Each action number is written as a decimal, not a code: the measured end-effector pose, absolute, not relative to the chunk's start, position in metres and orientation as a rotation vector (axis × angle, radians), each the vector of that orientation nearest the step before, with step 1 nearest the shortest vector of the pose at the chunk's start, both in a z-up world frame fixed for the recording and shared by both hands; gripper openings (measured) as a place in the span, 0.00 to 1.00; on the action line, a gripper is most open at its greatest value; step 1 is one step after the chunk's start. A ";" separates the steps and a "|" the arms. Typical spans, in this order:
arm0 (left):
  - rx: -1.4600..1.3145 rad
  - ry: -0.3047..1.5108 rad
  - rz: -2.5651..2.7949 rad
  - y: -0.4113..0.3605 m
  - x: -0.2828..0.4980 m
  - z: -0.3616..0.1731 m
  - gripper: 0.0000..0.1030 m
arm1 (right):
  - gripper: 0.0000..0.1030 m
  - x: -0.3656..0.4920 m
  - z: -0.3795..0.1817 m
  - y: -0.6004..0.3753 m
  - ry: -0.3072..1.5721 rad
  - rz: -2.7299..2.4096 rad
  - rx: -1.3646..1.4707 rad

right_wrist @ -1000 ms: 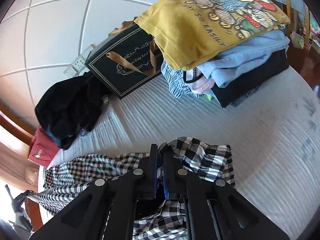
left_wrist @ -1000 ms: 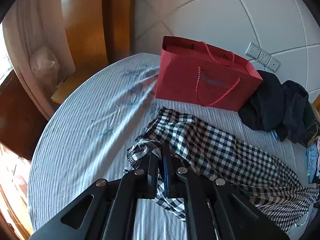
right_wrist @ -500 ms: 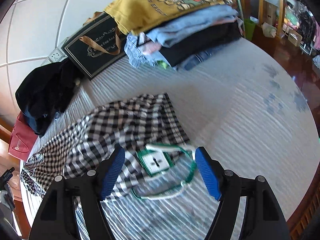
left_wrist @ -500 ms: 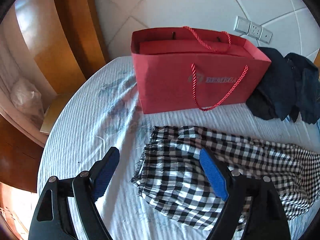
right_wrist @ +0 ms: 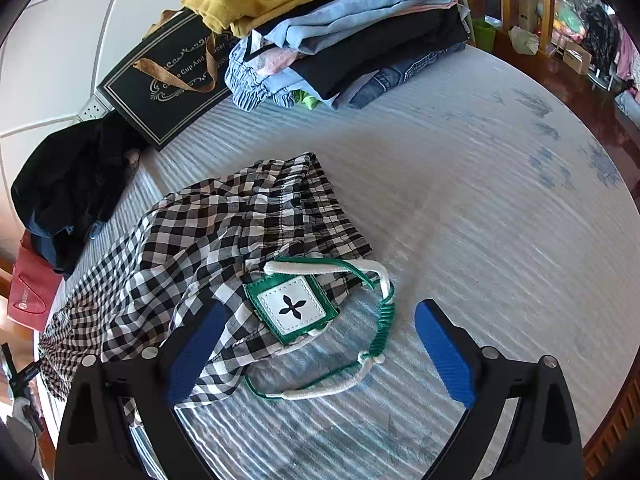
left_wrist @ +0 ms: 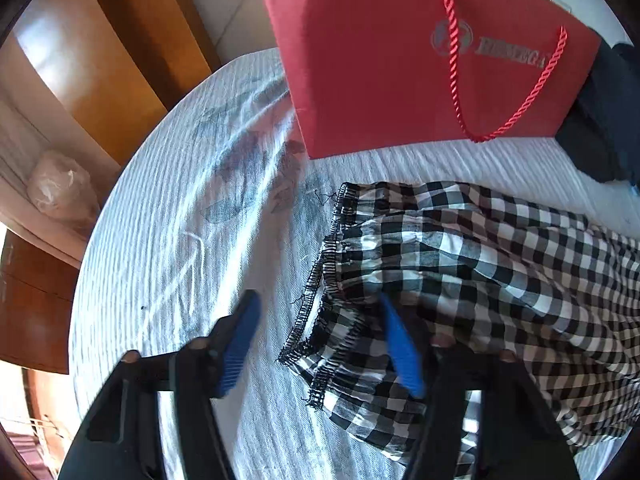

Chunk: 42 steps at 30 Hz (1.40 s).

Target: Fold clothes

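Observation:
A black-and-white checked garment [left_wrist: 460,264] lies stretched across the pale striped bed [left_wrist: 180,208]; it also shows in the right wrist view [right_wrist: 224,232]. My left gripper [left_wrist: 320,340] is open and low over the garment's frayed hem end, its jaws standing either side of the edge. My right gripper [right_wrist: 320,352] is open and empty above the other end, where a green-and-white tag [right_wrist: 292,308] on a green cord [right_wrist: 380,320] lies on the cloth.
A red paper bag [left_wrist: 420,52] stands just behind the hem end. Dark clothes [right_wrist: 68,184] are heaped by the wall. A black gift bag [right_wrist: 168,80] and a stack of folded clothes [right_wrist: 352,32] sit at the back. Wooden furniture [left_wrist: 100,60] borders the bed's left.
Both grippers have opened and let go of the garment, which now lies flat on the bed. The left gripper has moved down closer to the hem end.

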<state>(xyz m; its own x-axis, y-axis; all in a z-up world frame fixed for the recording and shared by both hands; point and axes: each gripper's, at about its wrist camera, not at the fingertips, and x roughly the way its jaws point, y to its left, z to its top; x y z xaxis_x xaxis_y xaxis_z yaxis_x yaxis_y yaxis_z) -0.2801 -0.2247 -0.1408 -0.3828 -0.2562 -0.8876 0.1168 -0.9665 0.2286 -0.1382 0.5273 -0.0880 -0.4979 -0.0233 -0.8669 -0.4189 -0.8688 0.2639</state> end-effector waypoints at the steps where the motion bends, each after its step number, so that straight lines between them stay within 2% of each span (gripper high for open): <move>1: 1.575 -0.227 -2.414 -0.222 -0.281 -0.140 0.27 | 0.93 -0.142 -0.092 0.525 0.659 2.432 -1.440; 4: 1.560 -0.287 -2.392 -0.220 -0.284 -0.140 0.27 | 0.92 -0.151 -0.106 0.521 0.680 2.410 -1.492; 6: 1.530 -0.335 -2.370 -0.222 -0.285 -0.138 0.23 | 0.46 -0.157 -0.113 0.517 0.691 2.399 -1.526; 8: 1.492 -0.321 -2.348 -0.230 -0.286 -0.132 0.12 | 0.44 -0.161 -0.106 0.510 0.559 2.394 -1.506; 9: 1.485 -0.282 -2.346 -0.236 -0.285 -0.129 0.12 | 0.42 -0.163 -0.103 0.506 0.493 2.390 -1.495; 10: 1.486 -0.252 -2.340 -0.242 -0.285 -0.127 0.12 | 0.42 -0.164 -0.099 0.506 0.458 2.381 -1.479; 12: 1.504 -0.236 -2.340 -0.248 -0.282 -0.126 0.13 | 0.43 -0.161 -0.101 0.521 0.585 2.321 -1.484; 13: 1.508 -0.222 -2.351 -0.249 -0.279 -0.124 0.16 | 0.49 -0.159 -0.105 0.527 0.645 2.292 -1.500; 14: 1.513 -0.183 -2.372 -0.251 -0.275 -0.121 0.35 | 0.57 -0.157 -0.107 0.529 0.663 2.283 -1.507; 15: 1.517 -0.134 -2.400 -0.252 -0.270 -0.118 0.66 | 0.58 -0.154 -0.108 0.530 0.681 2.282 -1.507; 16: 1.518 -0.083 -2.432 -0.253 -0.264 -0.113 0.78 | 0.60 -0.149 -0.104 0.530 0.698 2.301 -1.489; 17: 1.520 -0.034 -2.459 -0.254 -0.258 -0.110 0.81 | 0.64 -0.144 -0.100 0.530 0.721 2.316 -1.465; 19: 1.525 0.066 -2.487 -0.256 -0.248 -0.103 0.81 | 0.71 -0.132 -0.092 0.534 0.795 2.336 -1.394; 24: 1.560 0.298 -2.482 -0.252 -0.231 -0.110 0.81 | 0.74 -0.116 -0.089 0.543 0.890 2.350 -1.330; 29: 1.588 0.355 -2.431 -0.243 -0.222 -0.134 0.81 | 0.74 -0.109 -0.101 0.544 0.881 2.353 -1.346; 34: 1.592 0.301 -2.408 -0.229 -0.226 -0.150 0.81 | 0.74 -0.108 -0.108 0.540 0.893 2.376 -1.355; 37: 1.567 0.313 -2.399 -0.225 -0.231 -0.153 0.91 | 0.83 -0.109 -0.111 0.541 0.925 2.373 -1.338; 39: 1.559 0.331 -2.399 -0.222 -0.233 -0.154 1.00 | 0.83 -0.110 -0.112 0.542 0.972 2.379 -1.308; 42: 1.566 0.292 -2.378 -0.215 -0.240 -0.155 1.00 | 0.85 -0.114 -0.113 0.543 1.006 2.374 -1.270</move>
